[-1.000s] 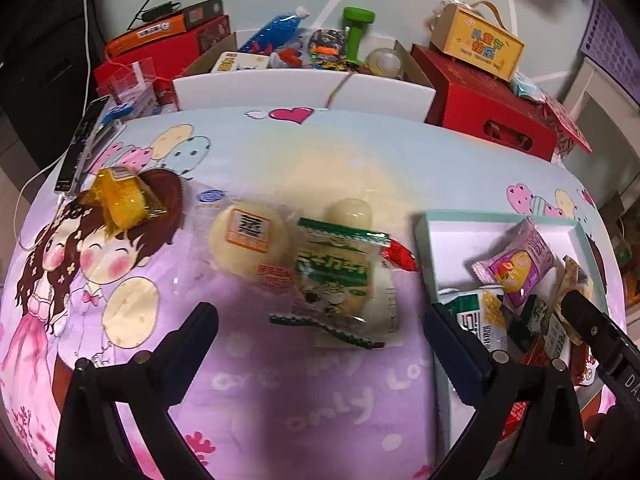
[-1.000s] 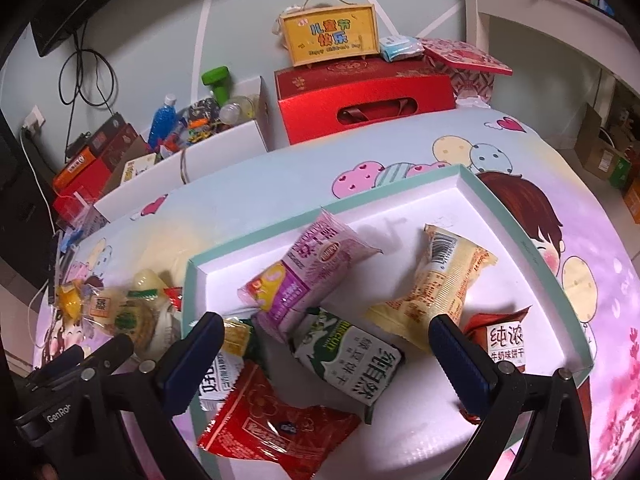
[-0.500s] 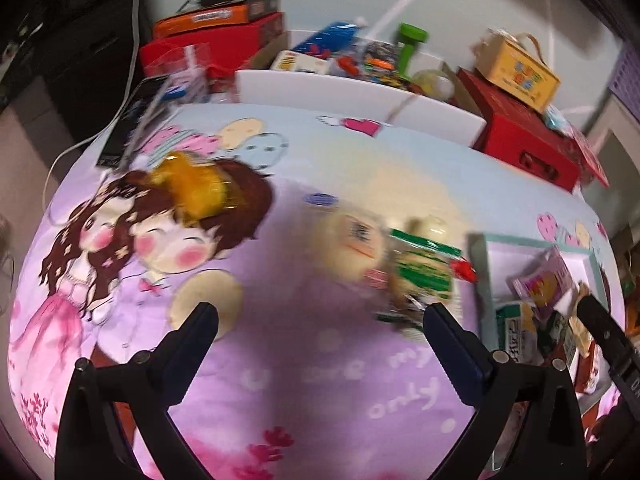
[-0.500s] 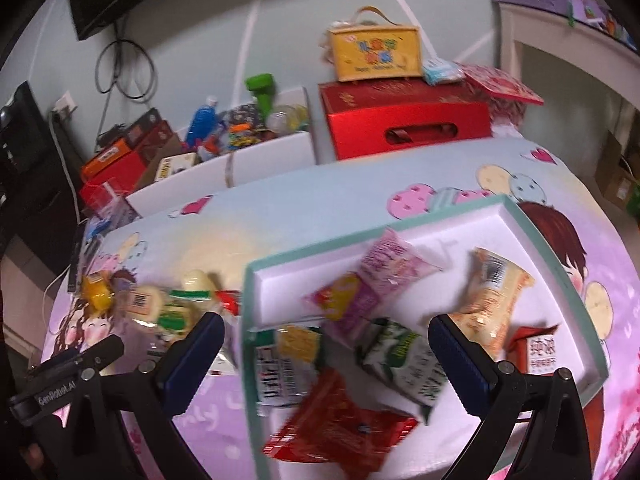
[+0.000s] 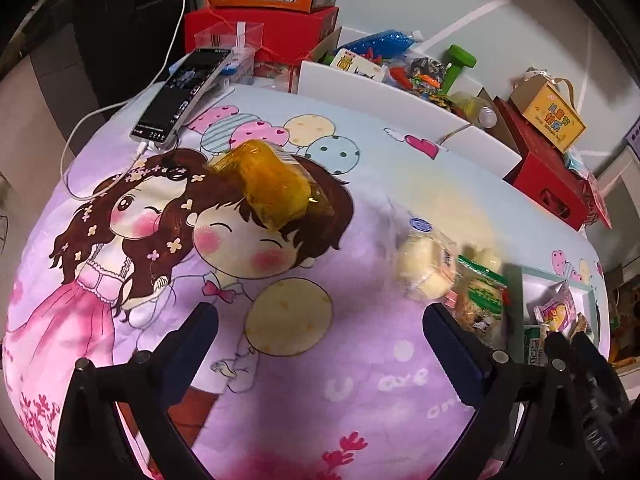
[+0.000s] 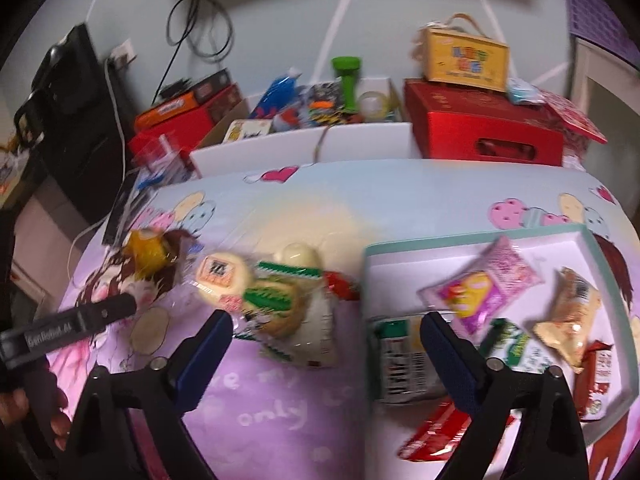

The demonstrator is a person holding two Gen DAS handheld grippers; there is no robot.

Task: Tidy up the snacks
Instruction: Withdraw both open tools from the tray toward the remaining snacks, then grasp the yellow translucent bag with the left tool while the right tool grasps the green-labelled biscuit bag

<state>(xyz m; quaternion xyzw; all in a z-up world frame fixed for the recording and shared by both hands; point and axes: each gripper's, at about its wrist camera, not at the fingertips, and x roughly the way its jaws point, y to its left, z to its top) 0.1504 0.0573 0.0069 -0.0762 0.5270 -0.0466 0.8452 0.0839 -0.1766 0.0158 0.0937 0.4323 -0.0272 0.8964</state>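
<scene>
L gripper [image 5: 320, 326] jaws wide, empty; R gripper [image 6: 326, 332] closing, empty; tray [image 6: 472, 238] snacks blurred

You're working at a table under a cartoon tablecloth [image 5: 304, 380], pushed against a pale blue-grey wall [image 6: 280, 20] with white diagonal lines. Black cables [image 6: 200, 28] hang beside a wall socket [image 6: 122, 54]. Dark furniture [image 5: 132, 20] stands left, a white shelf [image 6: 600, 80] right. Light's dim, indoor.
</scene>
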